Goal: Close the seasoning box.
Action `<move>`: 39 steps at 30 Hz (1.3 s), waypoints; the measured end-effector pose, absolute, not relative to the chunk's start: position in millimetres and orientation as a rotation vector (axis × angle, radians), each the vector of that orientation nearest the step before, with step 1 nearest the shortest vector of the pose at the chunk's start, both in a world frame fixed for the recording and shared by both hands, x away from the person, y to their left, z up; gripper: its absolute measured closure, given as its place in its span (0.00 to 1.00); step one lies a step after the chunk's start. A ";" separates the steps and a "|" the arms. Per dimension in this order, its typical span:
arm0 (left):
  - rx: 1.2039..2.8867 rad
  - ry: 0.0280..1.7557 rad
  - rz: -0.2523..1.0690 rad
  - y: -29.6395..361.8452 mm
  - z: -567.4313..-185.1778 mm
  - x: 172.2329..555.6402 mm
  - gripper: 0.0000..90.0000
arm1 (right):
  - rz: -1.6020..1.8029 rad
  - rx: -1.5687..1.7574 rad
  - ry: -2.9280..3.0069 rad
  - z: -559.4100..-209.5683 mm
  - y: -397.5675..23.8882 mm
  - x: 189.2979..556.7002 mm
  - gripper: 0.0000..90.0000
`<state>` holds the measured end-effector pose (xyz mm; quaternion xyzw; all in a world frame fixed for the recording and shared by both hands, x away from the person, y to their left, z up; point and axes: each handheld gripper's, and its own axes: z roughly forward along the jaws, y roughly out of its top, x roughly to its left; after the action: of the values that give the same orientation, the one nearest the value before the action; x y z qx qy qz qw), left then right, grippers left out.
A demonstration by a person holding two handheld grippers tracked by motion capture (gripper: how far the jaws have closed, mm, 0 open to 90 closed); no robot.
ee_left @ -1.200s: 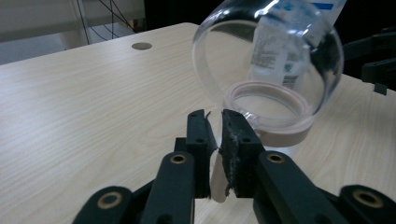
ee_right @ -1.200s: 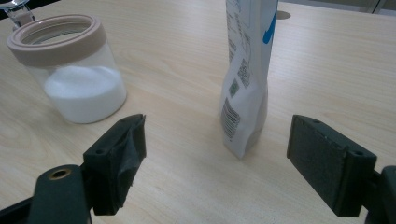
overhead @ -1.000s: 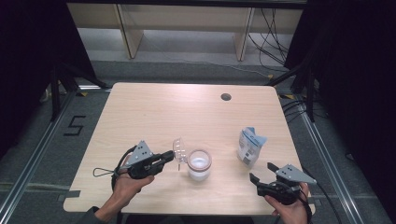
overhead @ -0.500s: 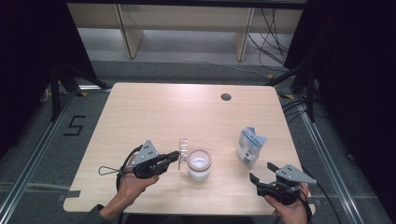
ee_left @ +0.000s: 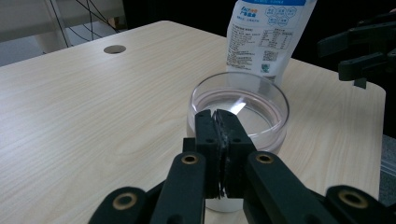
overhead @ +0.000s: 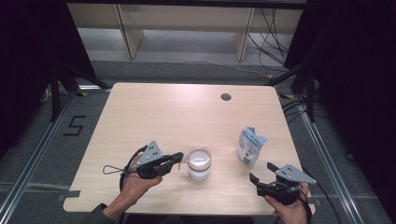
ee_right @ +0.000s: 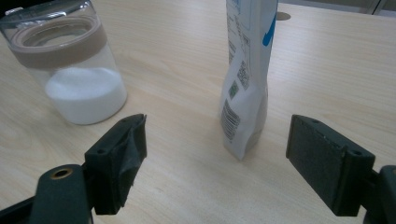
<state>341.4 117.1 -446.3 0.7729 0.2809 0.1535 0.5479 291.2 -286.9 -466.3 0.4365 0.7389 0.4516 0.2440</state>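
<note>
The glass jar (overhead: pixel 199 163) stands low on the table (overhead: pixel 154 112), about six o'clock from the table's middle, part full of white powder and with a brownish band under its rim. I judge it rigid, smooth and fairly heavy for its size, so it could slip or crack if pinched hard; the band or the straight wall below it looks like the safest place to take hold.

At its nine o'clock side, the left gripper (ee_left: pixel 218 122) has its jaws pressed together at the near rim, possibly nipping something thin and clear, though I cannot tell what.

At three o'clock from the jar stands a white-and-blue pouch (overhead: pixel 250 146), soft and light, likely to crumple or tip; grip it mid-body.

Below the pouch, at its five o'clock, the right gripper (ee_right: pixel 215 161) waits with jaws spread wide, holding nothing.
</note>
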 end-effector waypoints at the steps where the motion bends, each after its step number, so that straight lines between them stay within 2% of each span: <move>1: 1.831 0.668 0.363 117.2 -446.3 341.2 0.97 | 1.234 1.192 2.018 -466.2 -286.9 291.2 0.24; 4: 1.837 0.670 0.353 118.0 -445.8 340.0 0.95 | 1.231 1.193 2.027 -465.6 -287.0 291.0 0.24; 8: 1.840 0.676 0.339 120.6 -445.7 338.5 0.86 | 1.255 1.194 2.025 -466.8 -285.8 292.0 0.24; 19: 1.815 0.716 0.335 134.9 -443.1 333.9 0.51 | 1.237 1.190 2.041 -466.3 -284.9 293.6 0.24; 24: 1.812 0.750 0.346 142.0 -444.1 330.3 0.39 | 1.236 1.186 2.043 -466.2 -283.6 295.0 0.24; 32: 1.839 0.795 0.349 150.6 -451.3 321.8 0.30 | 1.236 1.187 2.034 -466.7 -283.0 295.4 0.23; 39: 1.857 0.827 0.336 157.2 -463.1 316.0 0.27 | 1.245 1.190 2.031 -467.5 -282.9 294.3 0.22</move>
<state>316.0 157.2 -463.1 0.7727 0.3442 0.1399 0.5147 294.3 -282.9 -467.5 0.4341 0.7410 0.4542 0.2372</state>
